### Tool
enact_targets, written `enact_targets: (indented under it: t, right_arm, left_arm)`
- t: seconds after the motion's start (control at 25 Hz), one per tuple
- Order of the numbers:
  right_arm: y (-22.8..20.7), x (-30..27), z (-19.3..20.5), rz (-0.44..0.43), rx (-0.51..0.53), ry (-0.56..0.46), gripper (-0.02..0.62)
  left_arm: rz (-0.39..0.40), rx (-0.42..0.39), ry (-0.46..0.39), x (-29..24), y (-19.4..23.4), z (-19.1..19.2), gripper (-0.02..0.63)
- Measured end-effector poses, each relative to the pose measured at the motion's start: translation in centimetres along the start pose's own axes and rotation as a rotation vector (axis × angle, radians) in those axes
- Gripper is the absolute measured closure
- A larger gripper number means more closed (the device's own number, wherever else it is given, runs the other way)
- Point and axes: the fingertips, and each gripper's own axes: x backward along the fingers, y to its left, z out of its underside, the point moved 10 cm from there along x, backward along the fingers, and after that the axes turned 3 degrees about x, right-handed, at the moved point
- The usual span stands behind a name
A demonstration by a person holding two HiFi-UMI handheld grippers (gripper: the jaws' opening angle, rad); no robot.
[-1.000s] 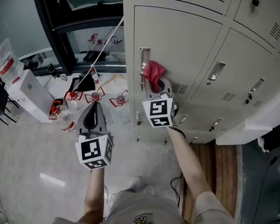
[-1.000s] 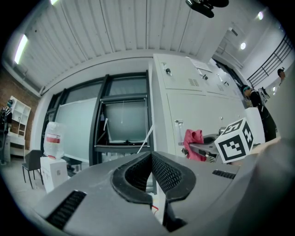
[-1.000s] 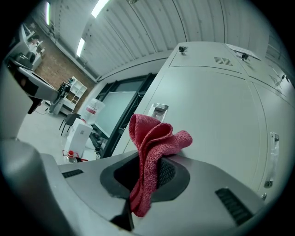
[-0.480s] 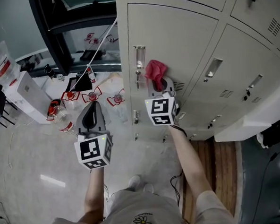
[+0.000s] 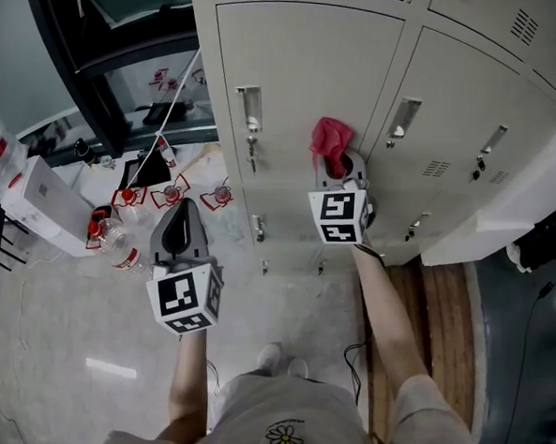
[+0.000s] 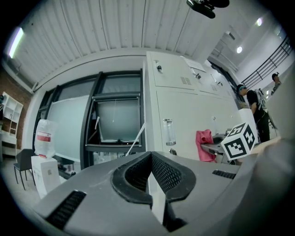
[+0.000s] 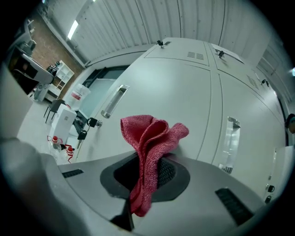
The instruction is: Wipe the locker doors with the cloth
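Right gripper [image 5: 335,173] is clamping its jaws on the red cloth [image 7: 150,138], which is bunching just ahead of them at the locker door [image 5: 296,86]; left gripper [image 5: 182,222] is hovering well apart, jaws together on nothing.

We see red-labelled plastic bottles [image 5: 113,239] clustered on the pale floor [image 5: 64,344] beside a white box [image 5: 42,202], near a dark window frame [image 5: 85,73], and brown wooden flooring [image 5: 446,311] at right.

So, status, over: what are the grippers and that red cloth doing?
Right gripper shut on crumpled red terry cloth, up at pale grey metal locker door. Left gripper shut, empty, held back. Nothing in the way.
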Motion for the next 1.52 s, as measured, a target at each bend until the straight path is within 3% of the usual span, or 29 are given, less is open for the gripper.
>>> enact_targets:
  t: [0.4,0.8,1.2,1.52]
  right_arm:
    - [-4.2,1.6,3.2,0.093,-0.017,0.061,0.569]
    - [-5.0,2.4,3.7,0.125,-0.039,0.068,0.569]
    - [4.4,5.2,-0.6,-0.011,-0.081,-0.132,0.569]
    - [13.2,3.3,-4.2,-0.128,-0.066,-0.186,0.569]
  left_arm:
    - [0.035,-0.012,0.010,-0.5,-1.2,0.3,0.589]
    - [0.033,-0.009,0.011,-0.4,-1.5,0.3,0.589]
    - [0.014,0.008,0.057,0.2,-0.7,2.1,0.589]
    - [-0.026,0.029,0.098,0.7,1.1,3.7,0.589]
